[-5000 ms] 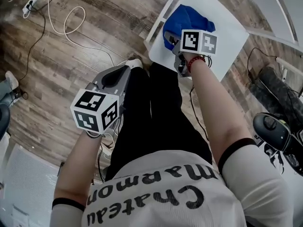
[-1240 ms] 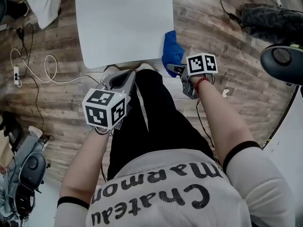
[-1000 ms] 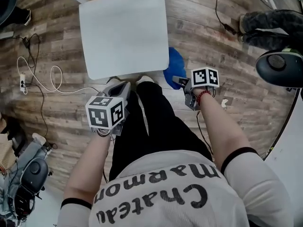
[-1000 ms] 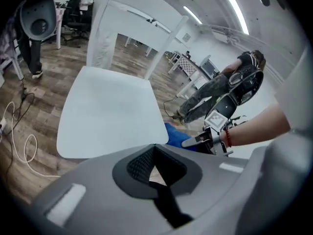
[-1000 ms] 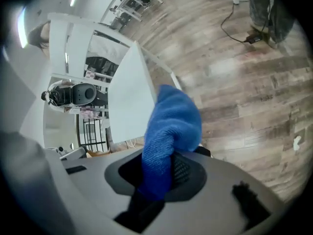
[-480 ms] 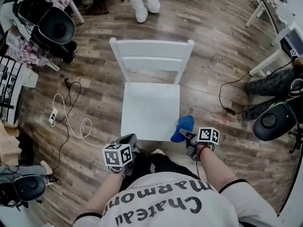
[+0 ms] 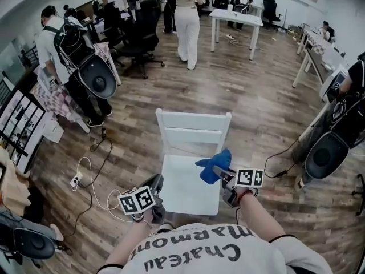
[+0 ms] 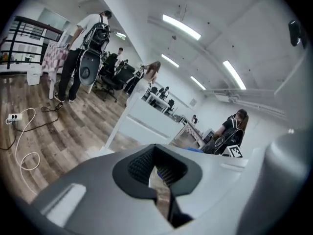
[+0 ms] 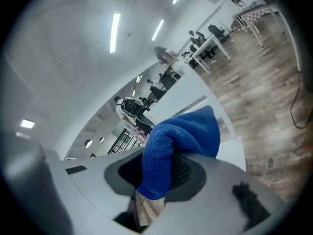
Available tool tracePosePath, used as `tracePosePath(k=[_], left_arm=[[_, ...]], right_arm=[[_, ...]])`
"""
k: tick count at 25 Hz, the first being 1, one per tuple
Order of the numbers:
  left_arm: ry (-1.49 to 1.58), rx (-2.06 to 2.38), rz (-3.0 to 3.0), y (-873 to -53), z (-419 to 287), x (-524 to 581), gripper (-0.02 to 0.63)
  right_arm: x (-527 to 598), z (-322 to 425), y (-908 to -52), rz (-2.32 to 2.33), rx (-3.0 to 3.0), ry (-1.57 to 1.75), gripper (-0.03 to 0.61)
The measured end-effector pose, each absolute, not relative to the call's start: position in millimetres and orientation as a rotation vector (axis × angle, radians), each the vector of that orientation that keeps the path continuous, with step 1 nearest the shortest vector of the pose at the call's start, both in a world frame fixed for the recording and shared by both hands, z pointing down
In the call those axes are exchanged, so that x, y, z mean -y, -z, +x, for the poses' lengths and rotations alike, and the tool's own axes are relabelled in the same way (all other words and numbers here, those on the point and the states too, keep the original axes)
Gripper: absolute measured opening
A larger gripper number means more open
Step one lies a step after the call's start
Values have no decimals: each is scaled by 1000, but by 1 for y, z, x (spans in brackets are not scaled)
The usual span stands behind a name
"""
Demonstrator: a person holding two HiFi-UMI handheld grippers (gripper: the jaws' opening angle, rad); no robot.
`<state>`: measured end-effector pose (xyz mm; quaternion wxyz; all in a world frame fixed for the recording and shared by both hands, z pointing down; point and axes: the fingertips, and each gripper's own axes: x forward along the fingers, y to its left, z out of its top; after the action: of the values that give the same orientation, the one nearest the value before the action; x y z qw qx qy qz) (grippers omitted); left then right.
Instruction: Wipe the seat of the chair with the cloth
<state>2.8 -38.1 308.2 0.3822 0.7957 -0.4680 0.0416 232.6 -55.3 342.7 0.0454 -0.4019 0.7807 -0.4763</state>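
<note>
One chair [image 7: 190,188], one cloth [image 7: 214,165], two grippers [image 7: 157,182] [image 7: 220,172].

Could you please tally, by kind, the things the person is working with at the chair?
white chair: 1
blue cloth: 1
hand-held gripper: 2, namely the left hand-held gripper and the right hand-held gripper
Total: 4
</note>
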Motion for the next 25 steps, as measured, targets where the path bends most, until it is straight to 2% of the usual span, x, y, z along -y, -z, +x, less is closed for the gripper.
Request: tracePosePath(k=[6, 14, 19, 25], left_arm=[[152, 1371, 2321, -178, 8, 62, 6], [510, 1037, 2452, -44, 34, 37, 6], [644, 902, 2486, 4, 42, 22, 6], [772, 698, 2474, 31, 62, -4, 6]], right_arm=[[74, 229, -243, -1240, -2560, 1117, 100], [56, 222, -94, -1199, -2704, 526, 100], [37, 220, -48, -1253, -2781, 254, 100], [15, 220, -19, -1241, -2817, 92, 100]])
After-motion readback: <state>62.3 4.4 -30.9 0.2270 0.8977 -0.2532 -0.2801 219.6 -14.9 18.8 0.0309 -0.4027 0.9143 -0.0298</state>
